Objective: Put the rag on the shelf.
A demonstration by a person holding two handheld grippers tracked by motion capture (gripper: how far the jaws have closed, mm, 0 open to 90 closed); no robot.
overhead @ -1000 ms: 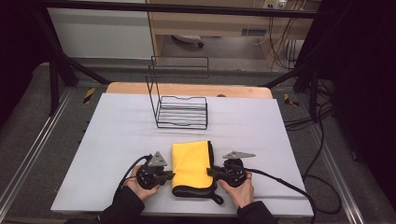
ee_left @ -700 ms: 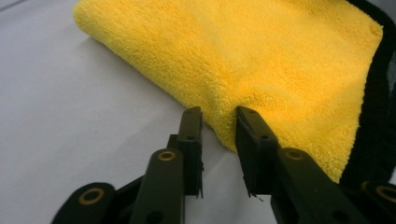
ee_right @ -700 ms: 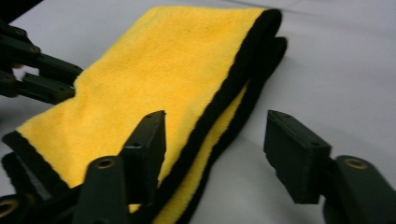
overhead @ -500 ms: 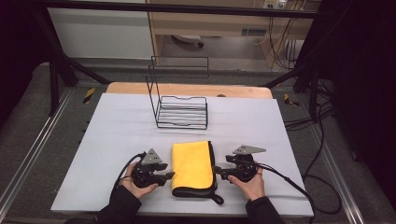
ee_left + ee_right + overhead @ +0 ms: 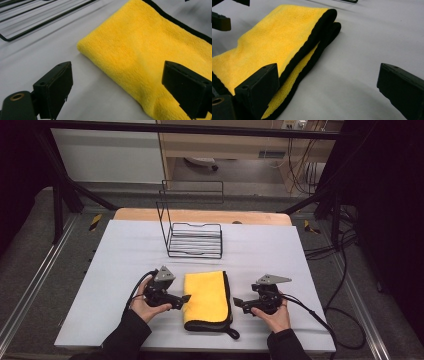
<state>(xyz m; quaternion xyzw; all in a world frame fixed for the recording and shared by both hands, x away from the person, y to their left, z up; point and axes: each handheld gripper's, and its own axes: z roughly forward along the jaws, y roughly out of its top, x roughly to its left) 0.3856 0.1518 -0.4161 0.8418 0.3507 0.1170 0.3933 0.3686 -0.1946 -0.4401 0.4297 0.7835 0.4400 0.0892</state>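
A folded yellow towel (image 5: 206, 299) with black trim lies flat on the white table (image 5: 300, 255) near its front edge. My left gripper (image 5: 184, 299) hovers at the towel's left edge, held in a hand. Its jaws have just been opening and stand wide, and no pad presses the yellow towel (image 5: 150, 47) ahead of them. My right gripper (image 5: 237, 304) sits a short way off the towel's right, black-trimmed side. Its jaws have also just been opening. They stand apart over bare table with the towel (image 5: 274, 42) beside the left jaw.
A black wire rack (image 5: 192, 232) with a tall back frame stands behind the towel at mid-table; its base bars (image 5: 37, 17) show in the left gripper view. Cables (image 5: 345, 315) trail off the table's right side. A wooden strip (image 5: 200, 215) borders the far edge.
Both grippers have let go of the towel's side edges, opened their jaws and drawn outward, left to the left and right to the right. The towel stays folded on the table.
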